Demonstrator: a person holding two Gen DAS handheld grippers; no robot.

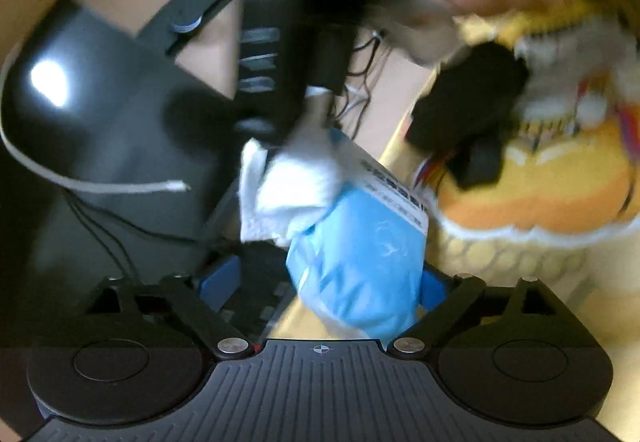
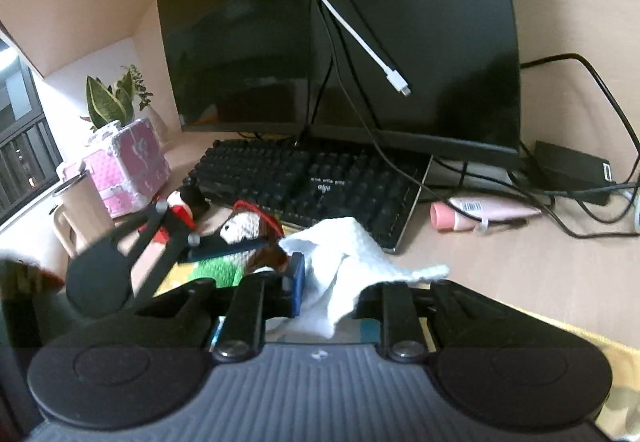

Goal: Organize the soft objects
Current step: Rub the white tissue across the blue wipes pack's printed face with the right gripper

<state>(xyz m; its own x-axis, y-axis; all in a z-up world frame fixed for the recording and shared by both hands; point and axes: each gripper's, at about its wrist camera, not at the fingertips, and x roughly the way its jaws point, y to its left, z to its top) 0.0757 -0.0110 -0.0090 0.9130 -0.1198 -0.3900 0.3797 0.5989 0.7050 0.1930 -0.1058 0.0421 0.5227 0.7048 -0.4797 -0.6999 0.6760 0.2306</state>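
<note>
Your left hand-held gripper (image 1: pixel 356 282) is closed on a crinkly blue plastic pack (image 1: pixel 360 250) with a white waffle-textured cloth (image 1: pixel 288 178) bunched against it; its long axis runs toward 11 o'clock. Your right hand-held gripper (image 2: pixel 332 282) pinches the same limp white cloth (image 2: pixel 340 262), which rises to 12 o'clock. Yellow plush toy (image 1: pixel 560 170): 2 o'clock of the left gripper. All blurred.
</note>
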